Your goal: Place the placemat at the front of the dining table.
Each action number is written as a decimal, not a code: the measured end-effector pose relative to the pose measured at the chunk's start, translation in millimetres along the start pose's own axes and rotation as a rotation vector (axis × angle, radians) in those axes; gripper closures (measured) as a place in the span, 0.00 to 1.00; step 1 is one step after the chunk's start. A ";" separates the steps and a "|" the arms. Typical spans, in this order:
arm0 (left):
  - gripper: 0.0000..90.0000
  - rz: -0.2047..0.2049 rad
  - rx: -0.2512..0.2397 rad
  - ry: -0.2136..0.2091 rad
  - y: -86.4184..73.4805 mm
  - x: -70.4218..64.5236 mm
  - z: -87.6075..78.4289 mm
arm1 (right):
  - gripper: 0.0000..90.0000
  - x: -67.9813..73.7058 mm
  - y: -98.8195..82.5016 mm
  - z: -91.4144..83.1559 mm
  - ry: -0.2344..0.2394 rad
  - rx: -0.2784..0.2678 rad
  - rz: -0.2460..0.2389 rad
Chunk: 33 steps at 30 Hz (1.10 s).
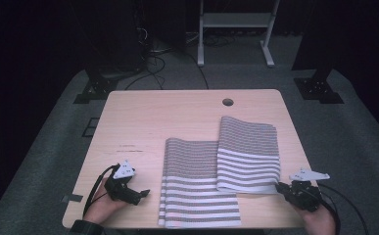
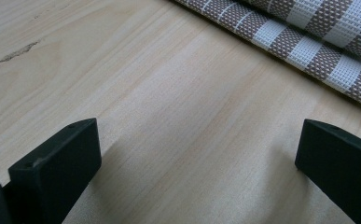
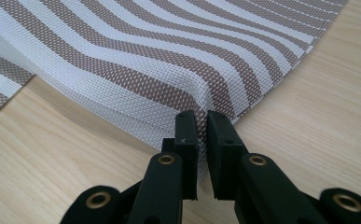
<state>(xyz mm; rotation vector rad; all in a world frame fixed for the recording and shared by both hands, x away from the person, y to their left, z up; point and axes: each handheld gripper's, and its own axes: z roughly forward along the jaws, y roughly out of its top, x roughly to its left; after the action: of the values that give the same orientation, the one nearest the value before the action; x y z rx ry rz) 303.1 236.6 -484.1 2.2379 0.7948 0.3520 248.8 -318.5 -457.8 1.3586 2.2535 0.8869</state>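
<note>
- Right gripper view: my right gripper (image 3: pixel 202 122) is clamped on the near corner of the right placemat (image 3: pixel 178 60), the jaws pressed almost together with the striped weave pinched between them and puckered up off the wood
- High view: that same gripper (image 1: pixel 281 187) sits at the table's near right, its tips at the right placemat's (image 1: pixel 248 154) near right corner
- My left gripper (image 1: pixel 142 194) rests at the near left of the table (image 1: pixel 143 117), pointing toward the left placemat (image 1: pixel 197 191) but apart from it
- Left gripper view: its jaws stand wide apart with bare wood between them, holding and touching nothing; the left placemat's (image 2: pixel 308 32) edge lies beyond, across the upper right
- Both mats are brown-and-white striped; the right one overlaps the left one's right edge and reaches farther up the table
- Farther off, a round cable hole (image 1: pixel 227 102) sits near the table's far edge, well clear of the mats
- Beyond the table, a white frame (image 1: pixel 236 29) and loose cables (image 1: pixel 153 58) lie on the grey floor
</note>
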 end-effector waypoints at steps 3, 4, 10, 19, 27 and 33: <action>0.00 0.000 0.000 0.000 0.0 0.0 0.0 | 0.92 -6.6 -1.6 -1.3 -0.011 0.007 -0.009; 0.00 0.000 0.000 0.000 0.0 0.0 0.0 | 0.92 -9.6 -2.2 -2.0 -0.017 0.012 -0.007; 0.00 0.000 0.000 0.000 0.0 0.0 0.0 | 0.89 -30.7 -8.4 -4.9 -0.049 0.015 0.021; 0.00 0.000 0.000 0.000 0.0 0.0 0.0 | 0.75 -45.1 -13.3 -11.0 -0.055 -0.031 0.079; 0.00 0.000 0.000 0.000 0.0 0.0 0.0 | 0.66 -45.8 -11.5 -1.4 -0.040 -0.039 0.108; 0.00 0.000 0.000 0.000 0.0 0.0 0.0 | 0.67 -47.3 -12.2 7.8 -0.038 -0.010 0.118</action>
<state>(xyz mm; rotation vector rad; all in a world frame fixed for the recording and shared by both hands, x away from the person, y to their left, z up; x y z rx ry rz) 303.0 236.6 -484.1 2.2383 0.7948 0.3521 267.7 -361.8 -472.4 1.5041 2.1559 0.9014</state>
